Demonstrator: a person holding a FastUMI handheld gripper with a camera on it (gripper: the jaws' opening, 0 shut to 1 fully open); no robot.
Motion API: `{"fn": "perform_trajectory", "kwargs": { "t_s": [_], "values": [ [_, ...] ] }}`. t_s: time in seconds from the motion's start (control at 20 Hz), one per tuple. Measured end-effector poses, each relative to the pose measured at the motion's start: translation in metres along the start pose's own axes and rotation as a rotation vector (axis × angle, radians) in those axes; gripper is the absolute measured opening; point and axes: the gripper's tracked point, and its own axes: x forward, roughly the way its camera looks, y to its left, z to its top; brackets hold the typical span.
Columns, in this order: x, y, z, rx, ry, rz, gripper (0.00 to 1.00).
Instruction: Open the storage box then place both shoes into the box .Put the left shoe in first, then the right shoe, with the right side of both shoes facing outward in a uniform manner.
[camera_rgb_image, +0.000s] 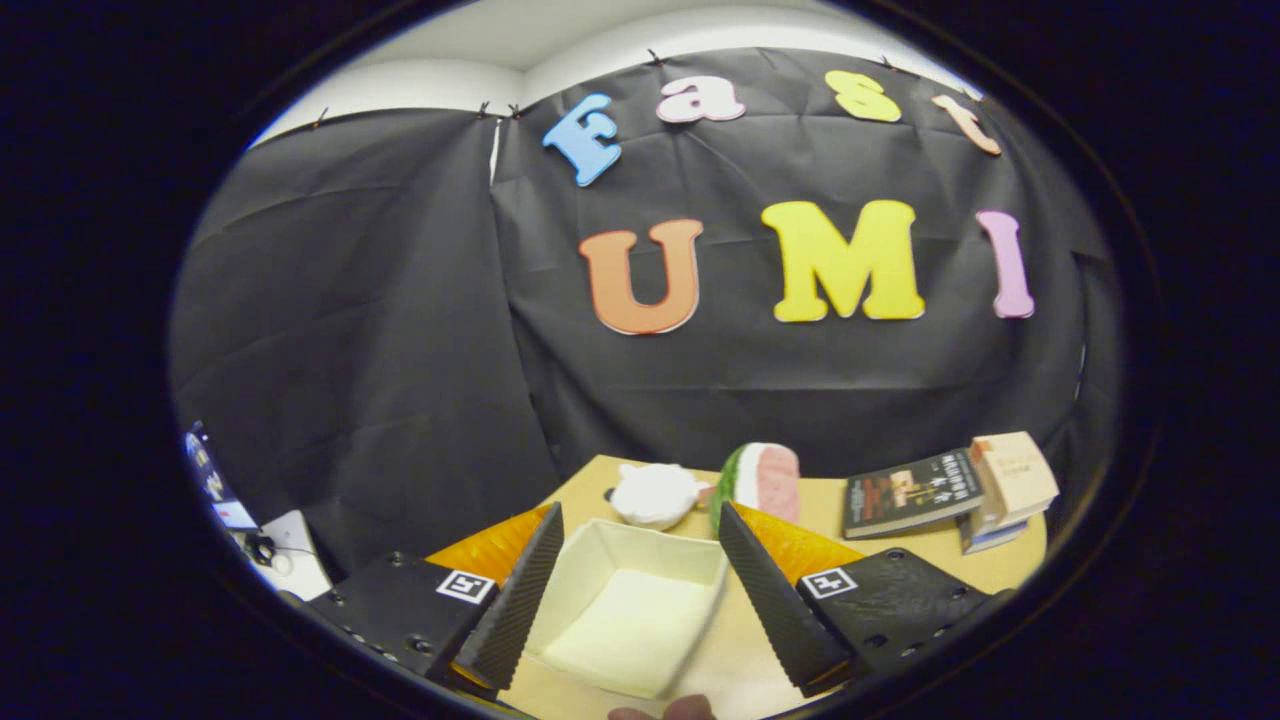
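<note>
My jaws (635, 590) stand wide open at the bottom centre of the frame, gripping nothing, with the storage box (625, 610) framed between my 2 fingers (525, 590). The box is pale, its top open and its inside bare, and it sits on the tan worktop (820, 505) in the lower middle of the frame, its near edge blurred. Just beyond the box, toward the centre, rest a white rounded object (655, 493) and, to its right, a watermelon-slice toy (760, 478) with a green rind and pink flesh; the 2 lie close together, and I cannot tell whether they touch. In the lower right of the frame a dark-covered book (912, 490) lies flat on the worktop, with a small tan carton (1015, 478) just beside it, set on top of another book. The tips of a person's fingers (662, 710) show at the very bottom edge, below the box. I cannot make out either shoe from here.
</note>
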Motion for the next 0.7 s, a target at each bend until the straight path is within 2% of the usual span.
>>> {"fn": "perform_trajectory", "kwargs": {
  "t_s": [0.15, 0.3, 0.45, 0.7],
  "values": [
    [-0.032, -0.073, -0.008, -0.029, 0.002, -0.099, 0.95],
    [-0.058, -0.135, -0.033, -0.034, 0.037, -0.156, 0.95],
    [-0.062, -0.184, -0.079, -0.023, 0.115, -0.192, 0.95],
    [-0.044, -0.229, -0.176, 0.025, 0.309, -0.191, 0.96]
  ]
}}
